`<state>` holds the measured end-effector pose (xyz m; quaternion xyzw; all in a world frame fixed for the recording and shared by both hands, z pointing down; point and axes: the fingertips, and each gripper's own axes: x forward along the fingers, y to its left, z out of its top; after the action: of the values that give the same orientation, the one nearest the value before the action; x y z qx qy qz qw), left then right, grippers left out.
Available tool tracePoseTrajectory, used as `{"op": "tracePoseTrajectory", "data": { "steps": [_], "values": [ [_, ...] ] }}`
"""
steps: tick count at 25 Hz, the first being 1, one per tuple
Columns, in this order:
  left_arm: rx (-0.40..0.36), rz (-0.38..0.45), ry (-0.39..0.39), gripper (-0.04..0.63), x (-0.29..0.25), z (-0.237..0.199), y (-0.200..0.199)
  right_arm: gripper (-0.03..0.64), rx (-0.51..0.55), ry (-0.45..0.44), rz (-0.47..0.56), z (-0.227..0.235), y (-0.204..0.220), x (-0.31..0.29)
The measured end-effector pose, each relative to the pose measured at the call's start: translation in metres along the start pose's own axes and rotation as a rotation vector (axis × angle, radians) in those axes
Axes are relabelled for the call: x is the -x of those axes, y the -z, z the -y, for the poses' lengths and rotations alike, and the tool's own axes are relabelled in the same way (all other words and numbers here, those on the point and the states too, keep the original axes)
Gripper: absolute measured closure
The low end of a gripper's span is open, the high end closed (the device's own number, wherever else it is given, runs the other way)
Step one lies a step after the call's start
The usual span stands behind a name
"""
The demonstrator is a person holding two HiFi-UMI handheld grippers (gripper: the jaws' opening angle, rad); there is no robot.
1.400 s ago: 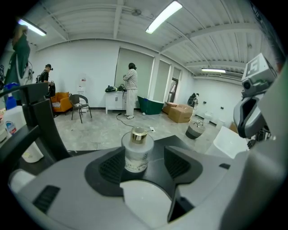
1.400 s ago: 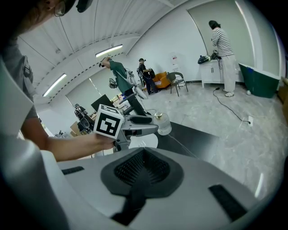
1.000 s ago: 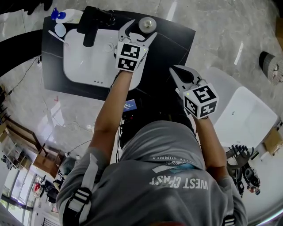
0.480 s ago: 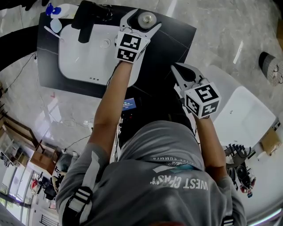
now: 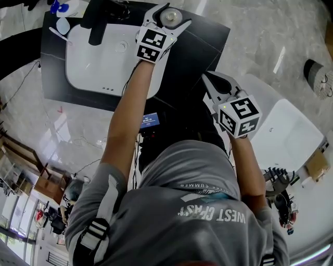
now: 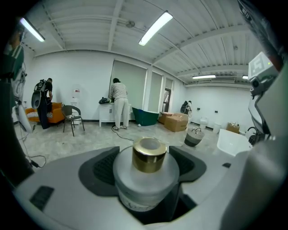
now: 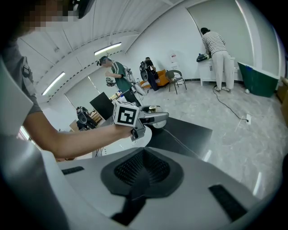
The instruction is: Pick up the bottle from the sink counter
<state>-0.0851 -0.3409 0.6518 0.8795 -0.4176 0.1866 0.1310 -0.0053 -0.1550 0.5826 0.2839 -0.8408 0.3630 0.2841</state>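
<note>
Our left gripper (image 5: pixel 174 15) straddles the bottle (image 6: pixel 145 179) at the far right of the sink counter (image 5: pixel 200 49) — no grasp made yet, as we judge it.

To do this step well, we would keep the bottle centred between the pads (image 6: pixel 100 167) and close on its wide frosted body rather than on the narrow gold cap (image 6: pixel 149 155). We would squeeze evenly so that it does not tip, then lift straight up, clear of the white basin (image 5: pixel 99 62) beside it. The left fingers stand wide apart, one on each side of the upright bottle; we cannot tell whether either pad touches it. Our right gripper (image 5: pixel 208 79) hangs well back over the floor — its jaws pressed together, holding nothing.
</note>
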Motion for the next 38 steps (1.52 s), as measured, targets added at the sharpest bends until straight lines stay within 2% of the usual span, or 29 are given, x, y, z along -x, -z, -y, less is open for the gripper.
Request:
{"op": "tracePoseTrajectory", "data": {
  "steps": [6, 11, 13, 23, 29, 38],
  "values": [
    [-0.025, -0.011, 0.012, 0.256, -0.007, -0.005, -0.003, 0.615, 0.002, 0.014, 0.026, 0.004, -0.007, 0.009],
    [-0.046, -0.037, 0.032, 0.256, -0.002, 0.004, -0.003, 0.615, -0.105, -0.047, 0.077, -0.001, -0.008, 0.017],
    [-0.053, -0.028, 0.045, 0.256, 0.002, 0.009, -0.010, 0.615, -0.113, -0.045, 0.097, 0.001, -0.011, 0.020],
    [-0.073, 0.028, 0.073, 0.258, 0.054, 0.038, -0.073, 0.615, -0.025, -0.013, 0.239, 0.000, -0.047, 0.059],
    [-0.112, 0.068, 0.093, 0.258, 0.100, 0.063, -0.123, 0.617, 0.053, 0.024, 0.296, -0.009, -0.067, 0.091],
    [-0.159, 0.100, 0.121, 0.258, 0.164, 0.107, -0.155, 0.617, 0.110, 0.068, 0.389, -0.025, -0.080, 0.138]
  ]
}}
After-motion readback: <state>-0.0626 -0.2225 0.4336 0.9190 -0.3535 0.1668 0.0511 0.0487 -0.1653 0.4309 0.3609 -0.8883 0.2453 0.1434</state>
